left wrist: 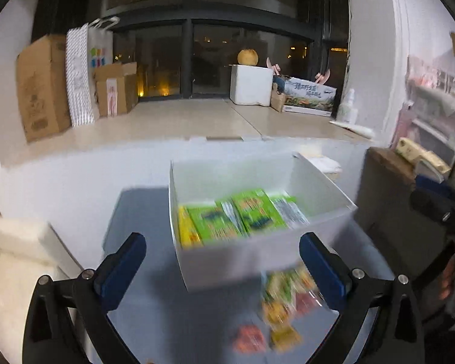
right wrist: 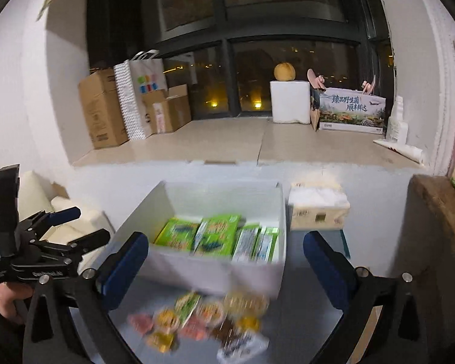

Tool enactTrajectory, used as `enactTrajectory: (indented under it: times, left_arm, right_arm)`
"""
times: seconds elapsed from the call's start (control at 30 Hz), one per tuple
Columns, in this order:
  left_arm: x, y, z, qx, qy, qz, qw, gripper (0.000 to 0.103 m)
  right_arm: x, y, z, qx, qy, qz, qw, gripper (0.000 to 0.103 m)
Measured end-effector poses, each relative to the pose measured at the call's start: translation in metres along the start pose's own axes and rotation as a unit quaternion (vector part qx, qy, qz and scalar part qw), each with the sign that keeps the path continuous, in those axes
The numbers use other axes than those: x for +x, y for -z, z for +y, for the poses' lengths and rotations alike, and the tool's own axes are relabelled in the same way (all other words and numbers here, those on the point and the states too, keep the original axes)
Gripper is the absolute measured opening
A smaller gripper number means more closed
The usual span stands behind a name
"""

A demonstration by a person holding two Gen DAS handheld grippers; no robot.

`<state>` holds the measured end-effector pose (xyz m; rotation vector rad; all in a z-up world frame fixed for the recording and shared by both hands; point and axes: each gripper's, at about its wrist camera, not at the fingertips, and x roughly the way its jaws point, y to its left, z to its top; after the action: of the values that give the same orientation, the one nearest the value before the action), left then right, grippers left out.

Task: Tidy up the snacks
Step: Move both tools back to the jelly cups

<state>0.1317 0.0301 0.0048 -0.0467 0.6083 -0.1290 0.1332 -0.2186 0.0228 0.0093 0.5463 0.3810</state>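
Note:
A white open box [left wrist: 318, 182] [right wrist: 173, 200] stands on a grey table and holds several green snack packs [left wrist: 245, 212] [right wrist: 209, 233] and a yellow one [left wrist: 186, 230]. A blurred pile of small loose snacks [left wrist: 285, 300] [right wrist: 203, 318] in orange, yellow, red and green lies on the table in front of the box. My left gripper [left wrist: 223, 261] is open and empty, above the table before the box; it also shows at the left of the right wrist view [right wrist: 75, 224]. My right gripper [right wrist: 226, 261] is open and empty above the loose pile.
A tissue pack [right wrist: 318, 209] sits right of the box. A wooden cabinet [right wrist: 433, 212] stands at the right. A cream sofa [left wrist: 21, 242] is at the left. Behind is a window ledge [right wrist: 257, 145] with cardboard boxes [right wrist: 103, 112], a foam box [right wrist: 289, 100] and a printed carton [right wrist: 352, 109].

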Motion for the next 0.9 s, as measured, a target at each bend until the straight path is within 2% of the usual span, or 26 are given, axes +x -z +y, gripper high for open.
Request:
enactTrajectory:
  times: [0.07,0.13,0.2,0.33,0.43,0.53,0.87,0.9]
  left_arm:
    - [-0.019,0.025,0.000,-0.018,0.002,-0.007,0.9998,0.103]
    - [-0.030,0.049,0.002,-0.029,0.008,-0.003,0.9995,0.103]
    - [-0.038,0.072,0.005,-0.041,0.000,-0.001,0.9992,0.103]
    - [-0.047,0.101,0.014,-0.048,-0.024,0.003,0.9985,0.103]
    - [-0.048,0.114,0.026,-0.067,-0.026,0.011,0.9974,0.103]
    - [-0.044,0.122,0.033,-0.077,-0.027,0.021,0.9964,0.103]
    - [-0.036,0.130,0.022,-0.058,-0.021,0.035,0.9975,0.103]
    - [-0.034,0.130,0.021,-0.057,-0.022,0.038,0.9974,0.103]
  right_arm:
    - [-0.007,0.024,0.008,0.005,-0.007,0.008,1.000,0.103]
    - [-0.007,0.056,0.021,0.013,0.007,0.024,1.000,0.103]
    - [-0.003,0.084,0.033,0.019,0.006,0.034,0.999,0.103]
    - [0.030,0.125,0.061,0.008,0.000,0.086,0.996,0.103]
    - [0.051,0.134,0.069,0.004,-0.009,0.102,0.995,0.103]
    - [0.064,0.136,0.070,0.001,0.003,0.107,0.994,0.103]
    - [0.105,0.144,0.082,0.003,-0.003,0.153,0.988,0.103]
    - [0.108,0.146,0.083,0.000,-0.003,0.157,0.988,0.099]
